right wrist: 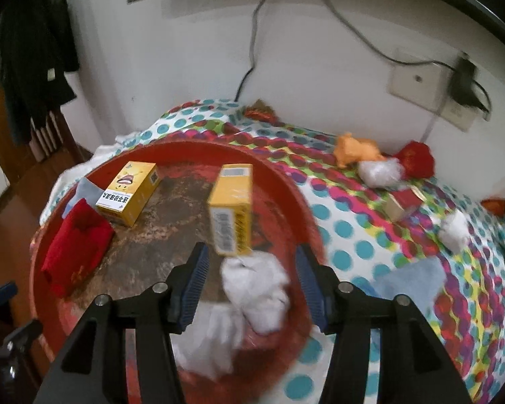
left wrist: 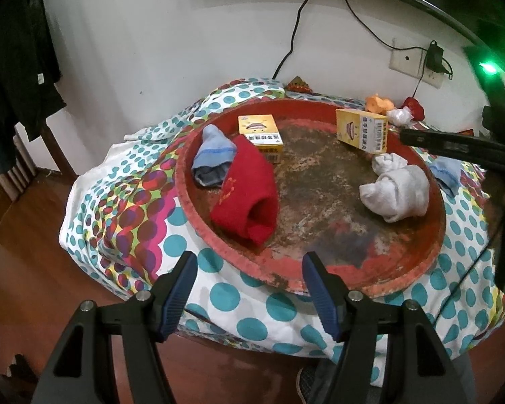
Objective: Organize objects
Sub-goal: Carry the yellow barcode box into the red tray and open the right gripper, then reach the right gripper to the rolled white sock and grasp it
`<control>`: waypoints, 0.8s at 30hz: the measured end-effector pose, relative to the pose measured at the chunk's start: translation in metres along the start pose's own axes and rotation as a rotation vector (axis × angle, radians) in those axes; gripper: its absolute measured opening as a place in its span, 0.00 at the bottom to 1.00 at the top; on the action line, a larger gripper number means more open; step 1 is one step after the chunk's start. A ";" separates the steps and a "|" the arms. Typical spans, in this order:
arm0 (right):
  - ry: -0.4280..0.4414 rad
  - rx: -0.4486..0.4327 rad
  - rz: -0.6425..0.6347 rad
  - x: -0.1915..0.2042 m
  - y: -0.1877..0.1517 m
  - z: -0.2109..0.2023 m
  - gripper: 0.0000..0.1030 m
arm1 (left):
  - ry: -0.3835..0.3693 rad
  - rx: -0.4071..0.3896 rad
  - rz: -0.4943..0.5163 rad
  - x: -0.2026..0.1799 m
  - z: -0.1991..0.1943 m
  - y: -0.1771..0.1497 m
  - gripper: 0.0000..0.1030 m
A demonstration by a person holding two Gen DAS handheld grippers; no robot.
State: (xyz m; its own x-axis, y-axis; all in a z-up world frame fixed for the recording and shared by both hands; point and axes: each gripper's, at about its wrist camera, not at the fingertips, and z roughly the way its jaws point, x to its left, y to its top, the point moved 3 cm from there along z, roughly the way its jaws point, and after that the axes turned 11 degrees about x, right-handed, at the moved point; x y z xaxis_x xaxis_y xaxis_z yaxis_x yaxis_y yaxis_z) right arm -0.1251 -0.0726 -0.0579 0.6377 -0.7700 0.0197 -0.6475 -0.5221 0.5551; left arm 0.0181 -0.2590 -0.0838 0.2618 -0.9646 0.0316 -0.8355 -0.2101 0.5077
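Observation:
A round red tray (left wrist: 198, 222) sits on a dotted cloth. In it lie two yellow boxes (left wrist: 261, 134) (left wrist: 362, 129), a red sock (left wrist: 245, 195) on a blue-grey sock (left wrist: 212, 158), and a white sock (left wrist: 395, 195). My left gripper (left wrist: 249, 269) hangs open over the tray's near rim with nothing between its fingers. My right gripper (right wrist: 251, 249) is open above the white sock (right wrist: 256, 289), which lies loose in the tray (right wrist: 296, 188) below the fingers, in front of a yellow box (right wrist: 232, 208). The picture there is blurred.
Outside the tray on the cloth lie a blue sock (right wrist: 410, 276), an orange toy (right wrist: 355, 149), white wads (right wrist: 380, 171), a red pouch (right wrist: 415, 158) and a small box (right wrist: 400, 205). Wall sockets and cables sit behind. Dark clothes (left wrist: 17, 67) hang at the left above the wood floor.

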 end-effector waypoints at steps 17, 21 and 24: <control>-0.238 0.020 0.261 -0.210 -0.013 0.007 0.60 | -0.041 -0.085 0.196 -0.054 -0.030 0.006 0.65; -0.260 0.039 0.281 -0.232 0.001 0.035 0.64 | -0.065 -0.094 0.284 -0.087 -0.041 0.015 0.65; -0.267 0.044 0.286 -0.238 0.012 0.054 0.68 | -0.107 -0.105 0.356 -0.116 -0.046 0.026 0.68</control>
State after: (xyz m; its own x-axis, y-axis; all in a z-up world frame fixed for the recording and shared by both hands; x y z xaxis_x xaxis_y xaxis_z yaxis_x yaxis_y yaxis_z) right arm -0.3071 0.0850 -0.1005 0.3017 -0.9520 -0.0512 -0.8043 -0.2830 0.5225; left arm -0.0114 -0.1455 -0.0346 -0.0925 -0.9865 0.1349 -0.8093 0.1534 0.5670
